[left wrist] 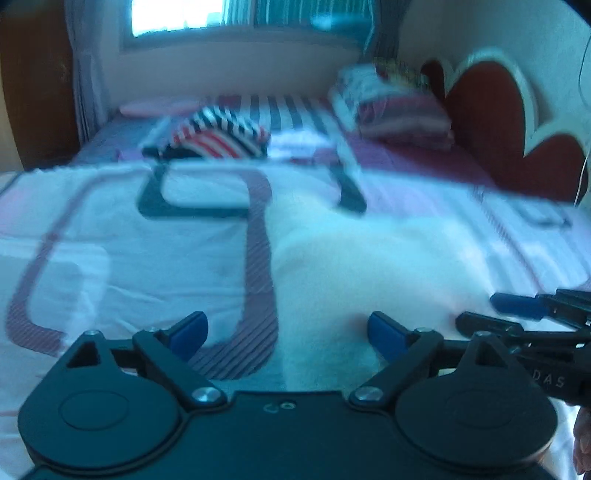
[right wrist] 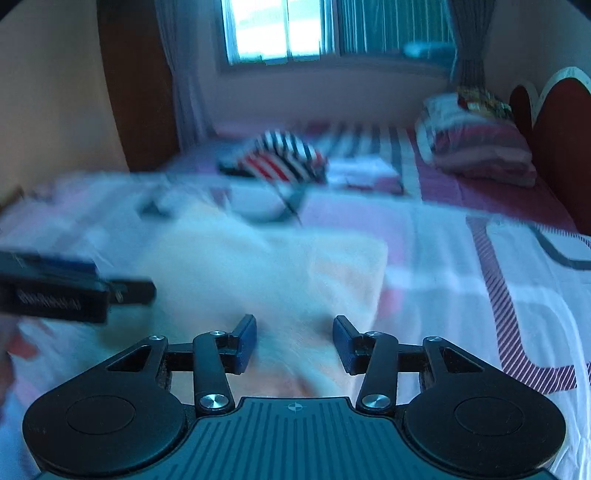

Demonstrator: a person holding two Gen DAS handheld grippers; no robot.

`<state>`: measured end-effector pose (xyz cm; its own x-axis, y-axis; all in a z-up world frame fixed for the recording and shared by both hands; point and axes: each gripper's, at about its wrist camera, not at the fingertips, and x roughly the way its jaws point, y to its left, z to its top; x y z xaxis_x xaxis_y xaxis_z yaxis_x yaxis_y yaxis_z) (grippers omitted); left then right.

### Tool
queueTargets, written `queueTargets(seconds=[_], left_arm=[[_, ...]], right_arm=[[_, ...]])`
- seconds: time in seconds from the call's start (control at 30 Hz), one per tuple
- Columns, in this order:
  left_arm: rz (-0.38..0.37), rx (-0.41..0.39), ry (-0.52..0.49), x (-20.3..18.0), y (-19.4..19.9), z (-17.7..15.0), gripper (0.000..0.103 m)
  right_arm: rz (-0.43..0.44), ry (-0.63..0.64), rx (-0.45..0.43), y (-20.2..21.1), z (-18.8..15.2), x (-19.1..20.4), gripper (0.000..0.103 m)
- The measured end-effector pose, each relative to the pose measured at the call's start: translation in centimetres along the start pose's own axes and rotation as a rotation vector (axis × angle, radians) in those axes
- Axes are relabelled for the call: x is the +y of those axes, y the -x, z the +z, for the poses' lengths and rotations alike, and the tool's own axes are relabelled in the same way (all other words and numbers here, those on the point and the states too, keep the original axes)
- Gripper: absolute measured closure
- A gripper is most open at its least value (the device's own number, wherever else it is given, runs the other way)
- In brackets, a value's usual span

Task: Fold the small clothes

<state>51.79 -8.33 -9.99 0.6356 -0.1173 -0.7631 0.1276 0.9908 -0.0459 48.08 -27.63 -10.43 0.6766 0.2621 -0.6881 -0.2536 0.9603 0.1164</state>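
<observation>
A white fluffy small garment lies on the bedsheet, looking folded with a straight right edge in the right wrist view. My left gripper hangs just above its near left part with the jaws wide apart and nothing between them. My right gripper is open over the garment's near edge, and its pads do not touch the cloth. Each gripper shows in the other's view: the right one at the right edge, the left one blurred at the left.
A folded red, white and dark striped garment lies further back on the bed, next to a flat white folded piece. Stacked pillows or bedding sit by the red heart-shaped headboard. A window is behind.
</observation>
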Motion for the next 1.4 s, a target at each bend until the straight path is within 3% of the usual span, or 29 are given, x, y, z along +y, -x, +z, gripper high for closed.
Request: queueTargets(seconds=[0.07, 0.13, 0.17, 0.23, 0.3, 0.4, 0.53, 0.7, 0.83, 0.97, 1.07, 1.17, 1.23, 1.4], left_arm=[[0.002, 0.004, 0.012, 0.3, -0.7, -0.3, 0.0], [0.0, 0.022, 0.035, 0.7, 0.2, 0.1, 0.001], [-0.012, -0.003, 0.02, 0.8, 1.2, -0.1, 0.008], [-0.076, -0.015, 0.009, 1.6, 2.7, -1.0, 0.009], [-0.157, 0.018, 0.027, 2.7, 3.1, -2.0, 0.017], [-0.26, 0.072, 0.08, 4.1, 2.8, -3.0, 0.023], [-0.393, 0.132, 0.208, 5.1, 1.0, -3.1, 0.025], [-0.43, 0.145, 0.267, 4.8, -0.4, -2.2, 0.028], [-0.37, 0.151, 0.237, 3.0, -1.1, -1.0, 0.036], [-0.271, 0.13, 0.164, 1.1, -0.5, -0.7, 0.05], [-0.226, 0.093, 0.089, 0.2, 1.2, -0.2, 0.07], [-0.19, 0.054, -0.025, -0.1, 3.8, -0.4, 0.072], [-0.185, 0.019, -0.061, 1.2, 5.7, -0.9, 0.072], [-0.196, -0.013, -0.043, 7.1, 10.5, -2.5, 0.072]], right_arm=[[-0.02, 0.0, -0.005, -0.6, -0.2, -0.4, 0.038], [-0.003, -0.051, 0.002, 0.0, 0.1, -1.4, 0.038], [0.014, -0.091, -0.014, 1.0, 0.0, -2.3, 0.038], [0.103, -0.204, -0.034, 2.7, -0.5, -5.0, 0.038], [0.255, -0.386, 0.028, 3.0, -1.4, -8.8, 0.038], [0.414, -0.559, 0.087, 2.5, -3.0, -12.3, 0.038], [0.532, -0.62, 0.153, 0.8, -3.7, -12.7, 0.038], [0.557, -0.624, 0.15, -0.7, -3.0, -11.8, 0.038], [0.516, -0.542, 0.142, -1.0, -1.7, -10.3, 0.045], [0.411, -0.423, 0.153, -0.9, -0.7, -7.5, 0.067], [0.332, -0.346, 0.131, 0.6, 0.0, -5.5, 0.073], [0.287, -0.265, 0.08, 3.1, 0.8, -3.0, 0.074], [0.285, -0.227, 0.055, 4.4, 1.2, -0.5, 0.074], [0.323, -0.181, 0.04, 6.4, 1.2, 6.1, 0.074]])
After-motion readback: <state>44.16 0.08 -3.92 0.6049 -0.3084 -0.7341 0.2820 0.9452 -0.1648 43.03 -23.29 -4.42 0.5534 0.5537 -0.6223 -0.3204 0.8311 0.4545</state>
